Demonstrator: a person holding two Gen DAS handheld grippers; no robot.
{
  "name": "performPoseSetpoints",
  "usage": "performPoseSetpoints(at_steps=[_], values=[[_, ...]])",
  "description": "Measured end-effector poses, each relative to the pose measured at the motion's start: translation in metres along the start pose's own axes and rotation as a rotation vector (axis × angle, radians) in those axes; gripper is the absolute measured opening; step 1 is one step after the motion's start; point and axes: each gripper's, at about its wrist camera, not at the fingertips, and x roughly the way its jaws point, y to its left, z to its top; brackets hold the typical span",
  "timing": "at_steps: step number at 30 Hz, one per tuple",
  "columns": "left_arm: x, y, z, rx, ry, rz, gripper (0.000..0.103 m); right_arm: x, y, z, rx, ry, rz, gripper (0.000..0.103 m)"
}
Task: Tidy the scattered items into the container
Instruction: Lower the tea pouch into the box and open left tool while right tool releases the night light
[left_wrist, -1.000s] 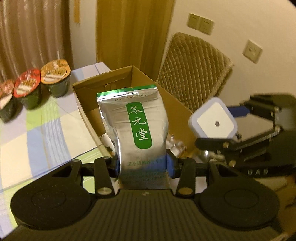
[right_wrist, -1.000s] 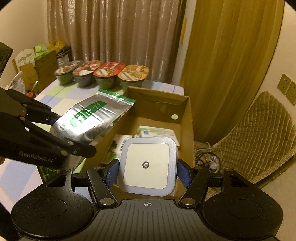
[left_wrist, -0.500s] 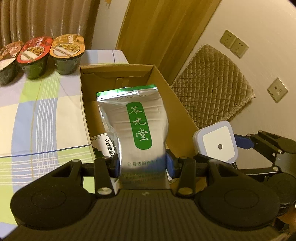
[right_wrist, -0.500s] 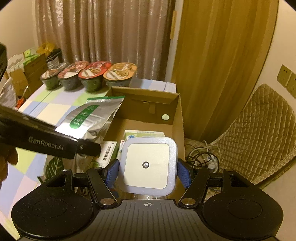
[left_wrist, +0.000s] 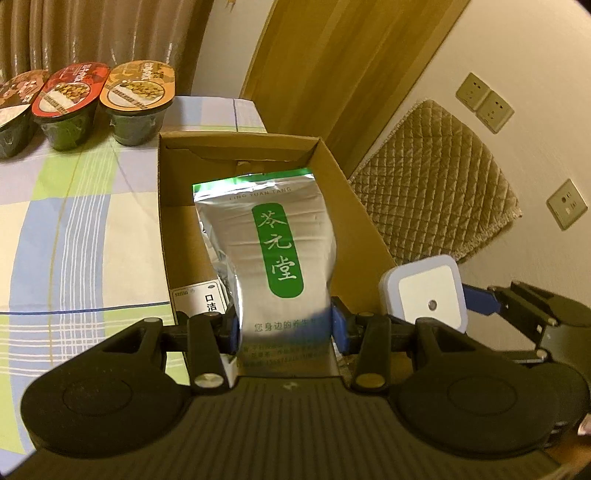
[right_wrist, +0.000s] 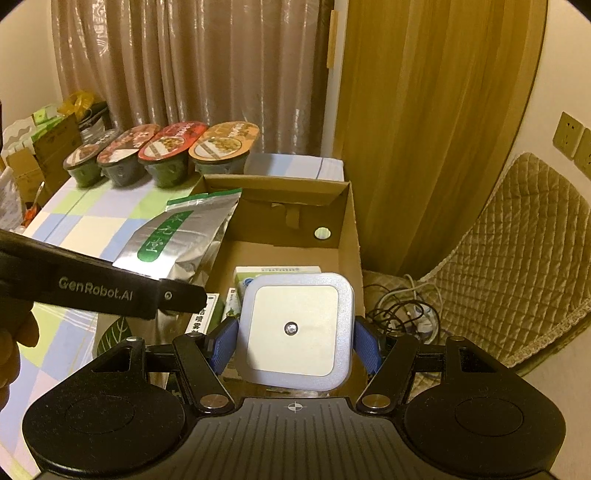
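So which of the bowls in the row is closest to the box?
The bowl with the orange lid. It sits at the right end of the row, right beside the cardboard box; the red-lidded bowl and the darker ones are farther left.

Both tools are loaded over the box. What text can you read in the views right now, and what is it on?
"LING YUAN TANG": top of the pouch.
"苓元堂": the pouch's green label.
"您身边的养生": the pouch's lower edge; the finer print below is too blurred to read.
"GenRobot.AI": arm of the left tool.
"口洁": white carton in the box; the rest is hidden.
Bowl lids: too small to read.
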Motion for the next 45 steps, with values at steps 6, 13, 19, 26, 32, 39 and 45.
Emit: performPoseSetpoints(at_steps=[6,13,19,26,32,39,45], values=[[0.006,0.004,0.007,-0.013,-0.004,0.004,0.04,0.004,-0.002,0.001,0.003,0.003,-0.004,0.069],[0.01,0.009,0.013,-0.015,-0.023,0.024,0.047,0.008,-0.004,0.002,0.003,0.004,-0.007,0.069],[0.008,0.015,0.012,-0.009,-0.032,0.036,0.049,0.012,-0.004,0.001,-0.001,0.009,-0.006,0.069],[0.006,0.018,0.009,-0.007,-0.027,0.035,0.049,0.013,-0.002,-0.001,0.0,0.013,-0.005,0.069],[0.004,0.019,0.007,-0.005,-0.027,0.037,0.049,0.013,-0.001,-0.001,-0.002,0.013,-0.006,0.069],[0.002,0.021,0.007,-0.003,-0.029,0.042,0.049,0.015,0.001,-0.002,-0.004,0.017,-0.005,0.069],[0.002,0.024,0.008,0.0,-0.031,0.046,0.049,0.019,0.004,-0.001,-0.007,0.022,-0.004,0.069]])
